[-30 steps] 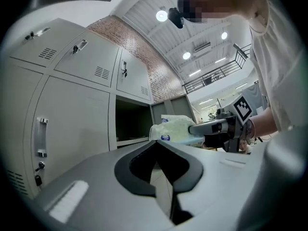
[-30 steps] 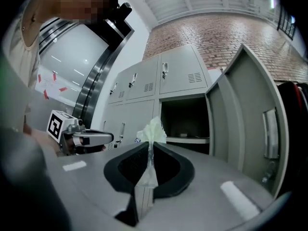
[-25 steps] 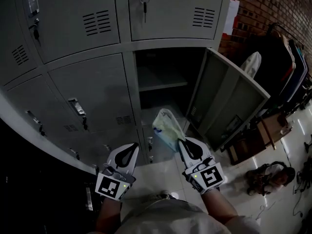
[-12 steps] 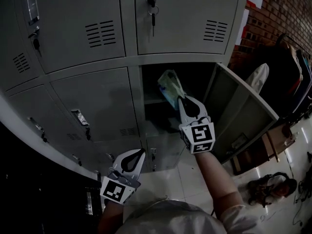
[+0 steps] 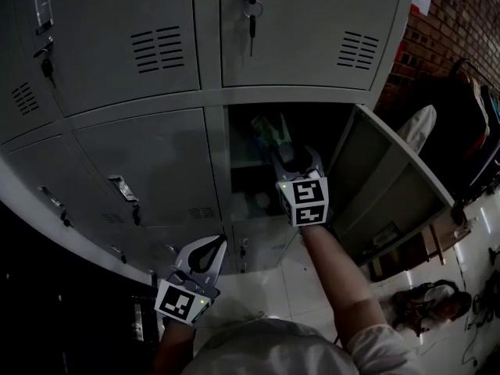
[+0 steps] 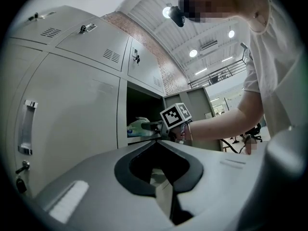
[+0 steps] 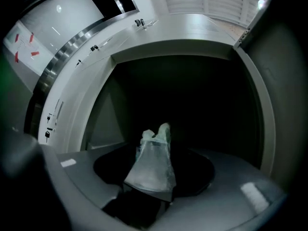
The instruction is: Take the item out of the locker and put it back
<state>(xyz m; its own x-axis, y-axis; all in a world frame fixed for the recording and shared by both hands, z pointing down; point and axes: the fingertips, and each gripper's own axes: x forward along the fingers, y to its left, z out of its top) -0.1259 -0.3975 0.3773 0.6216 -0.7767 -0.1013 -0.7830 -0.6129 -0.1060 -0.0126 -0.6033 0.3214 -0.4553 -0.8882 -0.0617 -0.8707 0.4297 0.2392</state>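
The pale plastic bag (image 7: 153, 165) is seen inside the open locker compartment (image 5: 238, 131), just above its shelf. It is lodged between the jaws of the right gripper (image 5: 295, 156), which are opening around it. The compartment's door (image 5: 391, 182) is swung out to the right. The left gripper (image 5: 212, 247) is held low before the closed doors, its 2 jaws drawn together on nothing

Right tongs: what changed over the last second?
The right tongs lifted the plastic bag from below up into the open compartment; their jaws are now opening, bag still between them. The left tongs stayed low and empty, the locker door open.
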